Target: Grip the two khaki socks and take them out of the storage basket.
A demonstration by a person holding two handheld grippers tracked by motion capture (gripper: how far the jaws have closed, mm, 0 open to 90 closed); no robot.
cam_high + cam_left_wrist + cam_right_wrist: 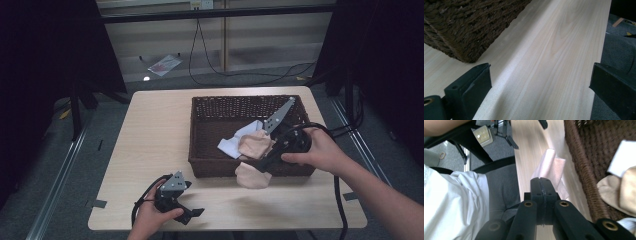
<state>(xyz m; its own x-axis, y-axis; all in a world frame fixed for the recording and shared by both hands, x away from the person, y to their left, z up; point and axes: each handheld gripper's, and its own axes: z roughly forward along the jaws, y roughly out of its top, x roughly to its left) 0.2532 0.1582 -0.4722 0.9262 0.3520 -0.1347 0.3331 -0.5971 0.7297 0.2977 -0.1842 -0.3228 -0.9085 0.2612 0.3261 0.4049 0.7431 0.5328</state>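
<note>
Left gripper rests low near the table's front edge, jaws wide, nothing between them; bare wood ahead up to the wicker basket. Right gripper sits over the basket's front wall, jaws pinched tight on a pink cloth draped over the rim onto the table. White cloth lies inside.

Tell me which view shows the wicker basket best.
The high view: the whole wicker basket and the cloths in it are visible. The left gripper view catches one outer corner; the right gripper view a stretch of rim and interior.
</note>
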